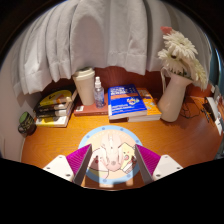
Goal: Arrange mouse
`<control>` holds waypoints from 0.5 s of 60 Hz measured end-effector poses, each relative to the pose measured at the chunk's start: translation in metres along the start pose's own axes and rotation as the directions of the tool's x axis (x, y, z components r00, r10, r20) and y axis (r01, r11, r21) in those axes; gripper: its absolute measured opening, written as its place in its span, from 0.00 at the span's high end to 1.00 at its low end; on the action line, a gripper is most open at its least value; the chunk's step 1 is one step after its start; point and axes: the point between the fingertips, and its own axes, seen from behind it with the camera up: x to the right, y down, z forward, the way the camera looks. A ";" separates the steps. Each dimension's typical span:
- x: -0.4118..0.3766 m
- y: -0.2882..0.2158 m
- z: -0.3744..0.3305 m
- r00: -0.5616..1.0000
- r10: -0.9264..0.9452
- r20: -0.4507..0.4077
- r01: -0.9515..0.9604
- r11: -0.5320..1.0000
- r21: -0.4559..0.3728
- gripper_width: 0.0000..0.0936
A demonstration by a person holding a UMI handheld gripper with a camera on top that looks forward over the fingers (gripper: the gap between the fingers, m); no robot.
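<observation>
One long white curtain point(100, 40) hangs in folds across the back, above a brown wooden desk point(45, 145) that fills the lower scene. At the desk's far right stands a tall white vase point(173, 98) holding pale cream flowers point(185, 52). Near the middle lies a blue book with white lettering point(127, 100), flat on the wood. Left of it stands a cream-coloured container point(85, 86) with a small clear bottle point(99, 93) just beside it, and further left lies a stack of flat items topped in yellow point(54, 103). A round light-blue mat point(92, 137) sits just ahead of the gripper point(112, 166). The white computer mouse point(112, 157) rests on that mat between the magenta-padded fingers point(80, 160), which sit close against its sides, clasping it.
</observation>
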 end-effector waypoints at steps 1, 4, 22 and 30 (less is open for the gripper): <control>0.000 -0.002 -0.009 1.000 0.000 0.005 0.000 1.000 0.006 0.08; -0.002 -0.008 -0.036 1.000 -0.001 0.023 0.001 1.000 0.029 0.08; 0.007 -0.005 -0.193 0.997 -0.039 0.070 0.028 0.989 0.144 0.08; 0.016 0.002 -0.239 0.994 -0.048 0.094 0.029 0.981 0.193 0.08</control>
